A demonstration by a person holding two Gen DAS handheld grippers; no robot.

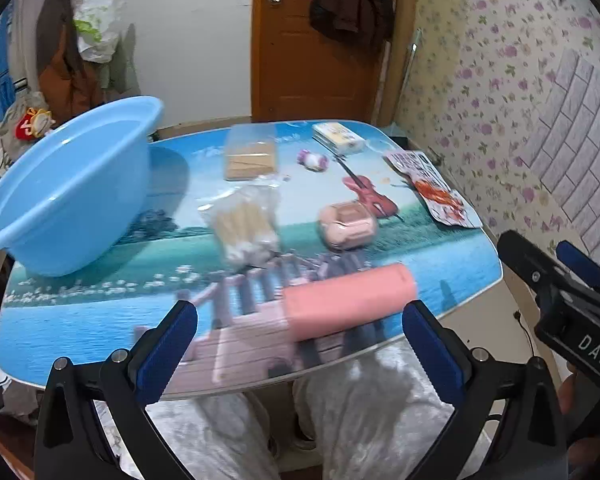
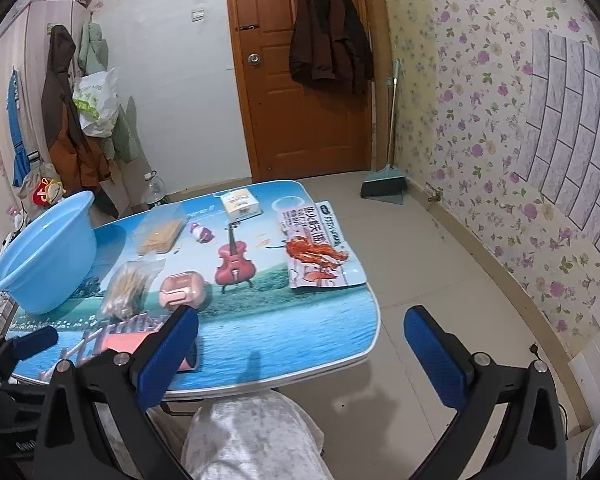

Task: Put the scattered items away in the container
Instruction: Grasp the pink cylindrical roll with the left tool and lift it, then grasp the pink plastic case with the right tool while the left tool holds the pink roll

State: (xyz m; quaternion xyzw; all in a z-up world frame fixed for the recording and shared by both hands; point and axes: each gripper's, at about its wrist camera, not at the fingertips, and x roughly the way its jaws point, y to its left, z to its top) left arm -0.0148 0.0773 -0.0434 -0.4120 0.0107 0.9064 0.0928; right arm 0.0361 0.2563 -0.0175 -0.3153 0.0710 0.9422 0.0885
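The left wrist view looks forward from just off the near edge of the low table with the printed lake-scene top [image 1: 80,320], close and low, so the tabletop fills the middle of the frame and the orange wooden door [image 1: 300,40] stands at top centre. The right wrist view sits further right and higher, facing the same door [image 2: 300,100], with the table [image 2: 300,320] pushed to the lower left and bare floor at right. Both share the tabletop, the light blue plastic basin [image 1: 60,192] [image 2: 44,256] at left, and the flowered wall on the right.
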